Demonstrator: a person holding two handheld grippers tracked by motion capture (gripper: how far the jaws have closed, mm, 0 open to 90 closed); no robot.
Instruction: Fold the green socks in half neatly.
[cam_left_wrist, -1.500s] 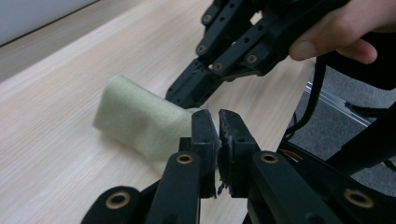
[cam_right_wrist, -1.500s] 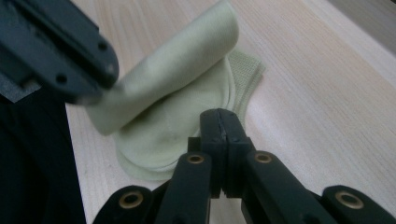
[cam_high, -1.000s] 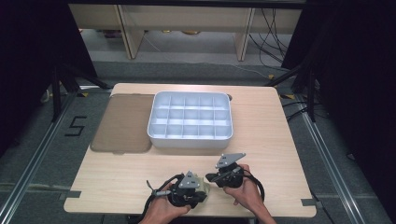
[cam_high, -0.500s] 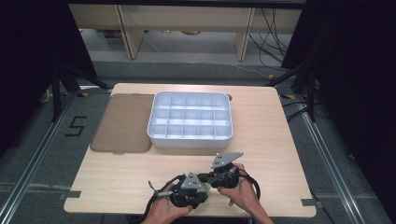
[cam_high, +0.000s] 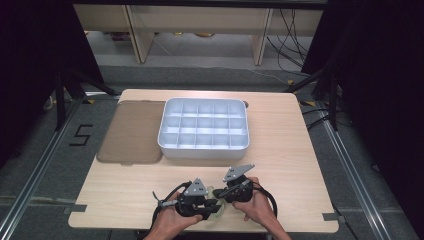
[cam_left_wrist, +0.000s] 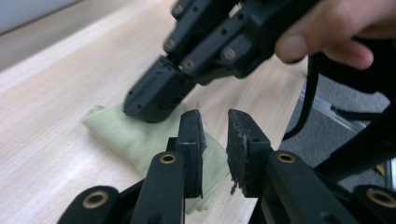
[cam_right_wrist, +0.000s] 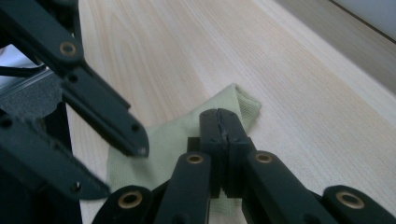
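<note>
High view: both grippers are held close together near the front edge of the light wooden table (cam_high: 125, 200), over a small pale green folded cloth (cam_high: 218, 212). Left gripper view: the left gripper (cam_left_wrist: 214, 122) is seen slightly parted above the soft cloth (cam_left_wrist: 135, 140). Right gripper view: the right gripper (cam_right_wrist: 219, 122) is pressed fully together, resting against the cloth (cam_right_wrist: 173, 135).

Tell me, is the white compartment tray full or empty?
Empty. In the high view every cell of the white compartment tray shows only its bare pale floor.
</note>
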